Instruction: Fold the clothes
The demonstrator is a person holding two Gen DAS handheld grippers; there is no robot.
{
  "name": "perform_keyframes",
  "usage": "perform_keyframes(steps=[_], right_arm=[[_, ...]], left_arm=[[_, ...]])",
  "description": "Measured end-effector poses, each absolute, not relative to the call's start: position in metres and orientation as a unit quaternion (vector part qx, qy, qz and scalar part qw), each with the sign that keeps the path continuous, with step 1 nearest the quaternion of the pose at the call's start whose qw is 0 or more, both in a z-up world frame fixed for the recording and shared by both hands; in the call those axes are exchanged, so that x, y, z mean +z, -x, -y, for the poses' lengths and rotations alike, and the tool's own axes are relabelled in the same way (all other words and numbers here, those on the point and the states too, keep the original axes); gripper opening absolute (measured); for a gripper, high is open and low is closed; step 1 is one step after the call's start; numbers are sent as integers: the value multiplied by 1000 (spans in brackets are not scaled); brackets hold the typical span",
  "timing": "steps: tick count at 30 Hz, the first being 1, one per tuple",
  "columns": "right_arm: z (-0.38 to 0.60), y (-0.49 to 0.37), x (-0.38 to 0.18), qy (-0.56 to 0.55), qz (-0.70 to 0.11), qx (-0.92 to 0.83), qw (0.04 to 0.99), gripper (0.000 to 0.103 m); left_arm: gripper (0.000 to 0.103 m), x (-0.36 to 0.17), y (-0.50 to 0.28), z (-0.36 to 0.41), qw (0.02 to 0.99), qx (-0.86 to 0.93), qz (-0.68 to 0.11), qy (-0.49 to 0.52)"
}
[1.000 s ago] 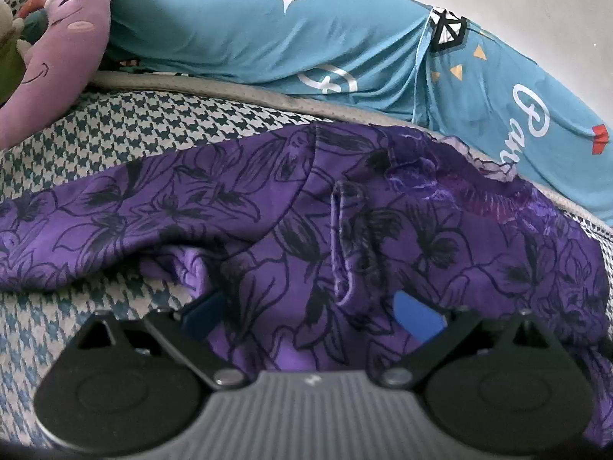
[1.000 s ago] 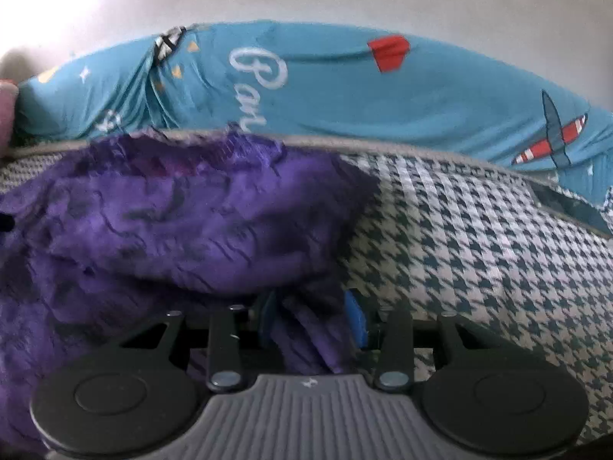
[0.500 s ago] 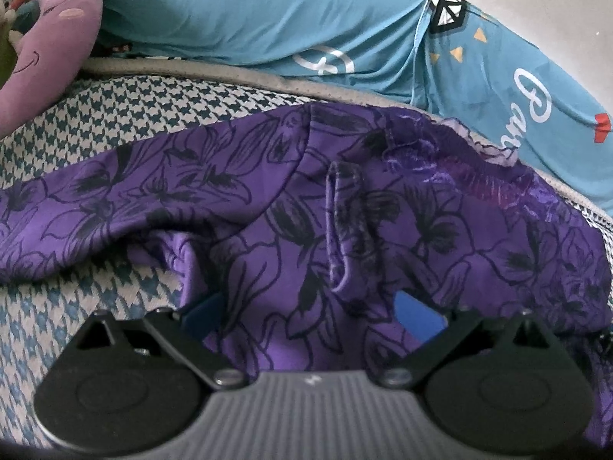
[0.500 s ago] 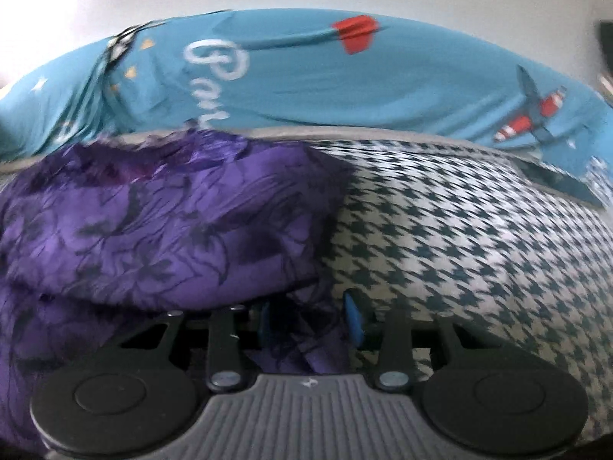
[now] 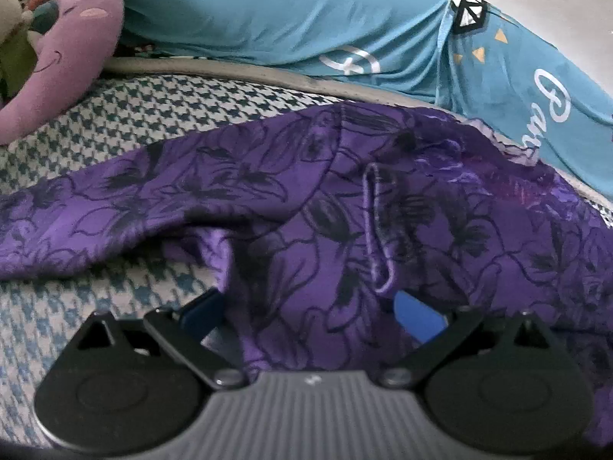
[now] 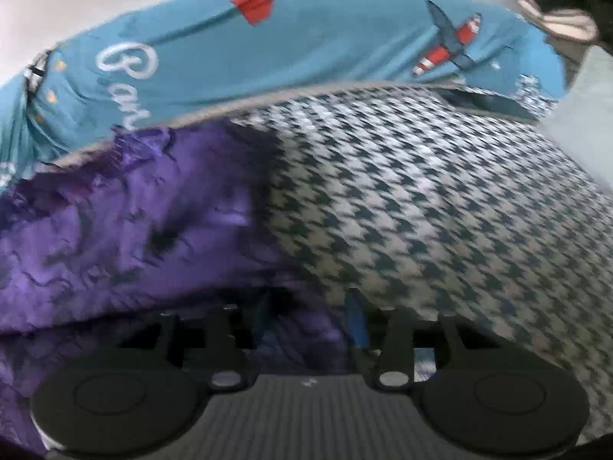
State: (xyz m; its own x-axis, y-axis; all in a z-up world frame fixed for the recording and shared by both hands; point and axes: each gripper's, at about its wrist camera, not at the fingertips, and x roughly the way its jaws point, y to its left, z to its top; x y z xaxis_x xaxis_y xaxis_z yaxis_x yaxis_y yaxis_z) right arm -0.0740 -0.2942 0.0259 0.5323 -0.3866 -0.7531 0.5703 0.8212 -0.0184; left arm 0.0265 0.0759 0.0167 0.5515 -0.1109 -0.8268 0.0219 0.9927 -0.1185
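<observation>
Clearly, from the left wrist view, a purple floral garment (image 5: 345, 211) was seen spread over a houndstooth bedcover (image 5: 153, 107), with a teal printed pillow (image 5: 306, 27) behind it and a purple plush toy (image 5: 69, 50) at the far left. The left gripper (image 5: 310, 306) was held wide apart, bunched cloth lying between its jaws; whether it was pinched could not be told. From the right wrist view, blurred, the right gripper (image 6: 306, 318) was seen opening, a fold of the garment (image 6: 134, 230) lying between its jaws
</observation>
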Motion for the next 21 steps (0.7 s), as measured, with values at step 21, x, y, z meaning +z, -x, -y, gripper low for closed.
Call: perform_keyframes(steps=[21], right_arm=[[174,84,59,-162,-430,-88,884,64]], left_arm=[[102,40,22,-153,894,35,-442,62]])
